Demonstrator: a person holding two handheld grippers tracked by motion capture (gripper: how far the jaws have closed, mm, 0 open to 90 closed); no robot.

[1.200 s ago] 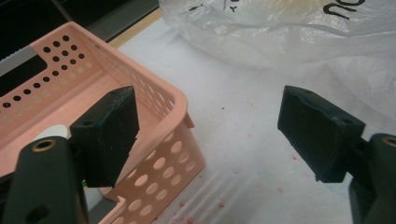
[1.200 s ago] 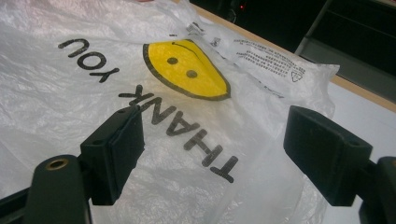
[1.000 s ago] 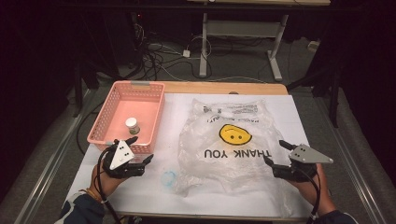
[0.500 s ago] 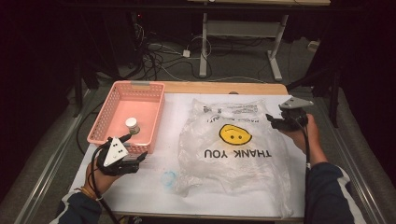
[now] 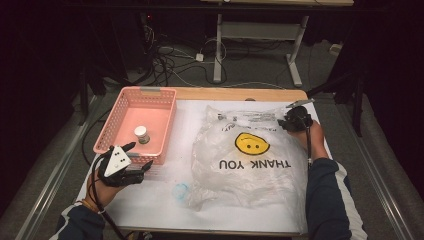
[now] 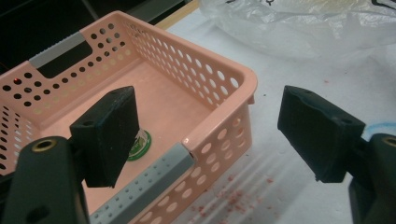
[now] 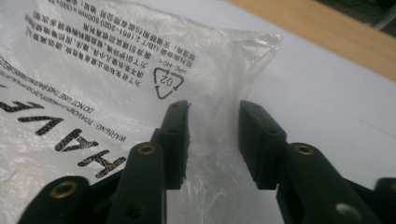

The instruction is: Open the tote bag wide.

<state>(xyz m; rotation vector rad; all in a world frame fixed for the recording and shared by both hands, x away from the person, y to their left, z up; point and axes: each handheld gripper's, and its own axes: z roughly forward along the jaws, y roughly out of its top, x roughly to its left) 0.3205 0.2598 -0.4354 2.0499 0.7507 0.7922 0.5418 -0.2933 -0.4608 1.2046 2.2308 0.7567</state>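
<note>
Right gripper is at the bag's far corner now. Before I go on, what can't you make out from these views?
- Right gripper: jaws have just been closing around the plastic bag edge; whether the pads press the film is unclear in the right gripper view.
- High view: the hand covers those jaws.
- Small jar in the pink basket: a left gripper jaw hides most of it; label too small.
- Bluish item under the bag's edge: film blurs it.

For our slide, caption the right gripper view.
Right gripper closing its fingers around a fold of the clear plastic bag on the white table.
</note>
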